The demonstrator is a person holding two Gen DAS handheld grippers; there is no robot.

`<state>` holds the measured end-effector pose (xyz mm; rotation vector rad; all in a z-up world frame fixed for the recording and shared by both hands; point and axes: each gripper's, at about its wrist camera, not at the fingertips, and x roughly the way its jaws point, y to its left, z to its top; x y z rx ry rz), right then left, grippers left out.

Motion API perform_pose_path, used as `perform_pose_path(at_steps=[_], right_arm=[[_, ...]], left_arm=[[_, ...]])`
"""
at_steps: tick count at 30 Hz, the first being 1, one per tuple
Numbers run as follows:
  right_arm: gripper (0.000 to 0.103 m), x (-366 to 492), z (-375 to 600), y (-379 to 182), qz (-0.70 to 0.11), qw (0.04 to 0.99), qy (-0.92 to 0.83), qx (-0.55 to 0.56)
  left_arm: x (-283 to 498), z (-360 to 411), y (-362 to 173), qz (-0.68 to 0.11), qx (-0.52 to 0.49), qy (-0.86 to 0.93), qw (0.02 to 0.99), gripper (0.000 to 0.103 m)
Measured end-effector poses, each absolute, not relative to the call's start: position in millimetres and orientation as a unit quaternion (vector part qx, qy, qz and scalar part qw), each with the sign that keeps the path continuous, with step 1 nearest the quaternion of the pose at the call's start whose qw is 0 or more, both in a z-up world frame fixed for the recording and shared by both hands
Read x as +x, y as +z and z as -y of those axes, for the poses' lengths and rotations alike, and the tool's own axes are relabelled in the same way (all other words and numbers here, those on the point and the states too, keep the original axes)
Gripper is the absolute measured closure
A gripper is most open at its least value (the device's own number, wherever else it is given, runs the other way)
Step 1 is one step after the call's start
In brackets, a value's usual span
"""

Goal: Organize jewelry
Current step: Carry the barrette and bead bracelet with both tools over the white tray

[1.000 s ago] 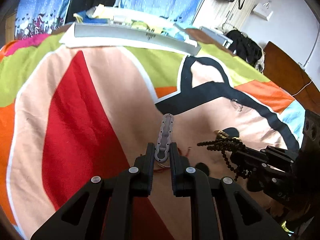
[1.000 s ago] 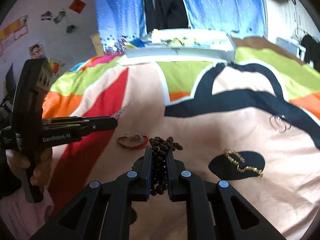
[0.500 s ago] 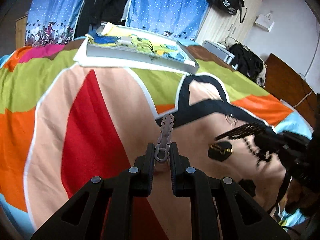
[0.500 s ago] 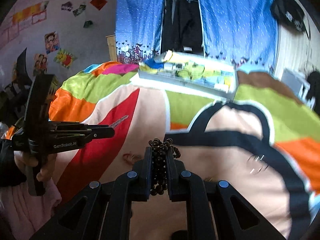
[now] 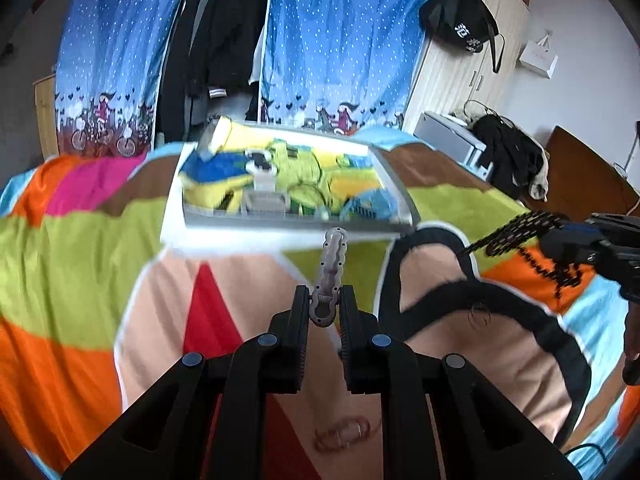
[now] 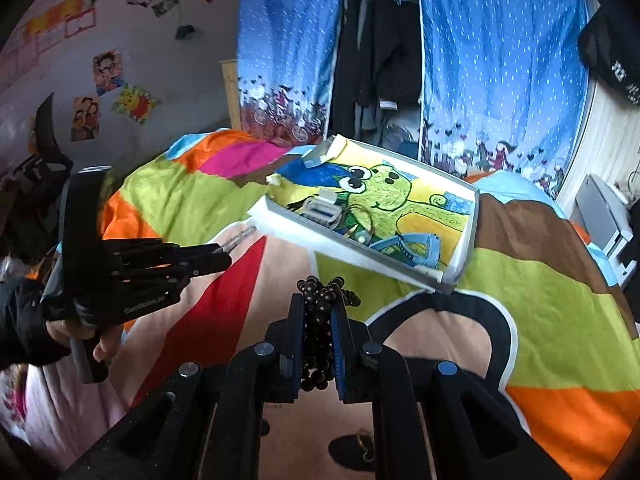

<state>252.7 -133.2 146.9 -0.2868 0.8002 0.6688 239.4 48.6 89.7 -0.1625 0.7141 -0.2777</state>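
Left claw pinches one end of a grey metal hair clip; the clip sticks out forward past the fingertips, raised above the bed. Right claw clamps a dark bead bracelet, beads bunched over the fingertips and hanging down between the fingers. In the left wrist view the right claw enters from the right edge with the beads trailing off it, blurred.

Open tray with a green cartoon-dragon liner sits on the colourful bedspread ahead of both claws, near the blue curtains. Small items lie inside the tray: a white clip-like piece, some rings, something blue; too small to name.

Loose on the bedspread: red cord bracelet below the left claw, thin wire hoops on the black band to its right, gold chain on a black patch below the right claw.

A hand in a dark sleeve grips the left tool's handle.
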Motion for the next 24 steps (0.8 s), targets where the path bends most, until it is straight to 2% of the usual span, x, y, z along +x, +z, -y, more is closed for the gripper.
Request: perform_pose_path(at_steps=[3,10,24], right_arm=[[0.091,288.4,126.5,149.2,-0.386,0.859,0.314,-0.12],[0.091,361.8,139.0,134.6,-0.341,0.885,0.309,-0.066],[0.091,452.0,171.7,43.3,-0.359,0.881,0.303,-0.059]], left_arm=[[268.7,-50.5,100.1,-0.337,-0.083,-0.132,0.928,0.091],[342.5,-47.1,99.8,-0.332,-0.103,-0.124,0.93,0.091],[446.0,-5.0,34.7,-0.398,-0.104,-0.105,0.905,0.091]])
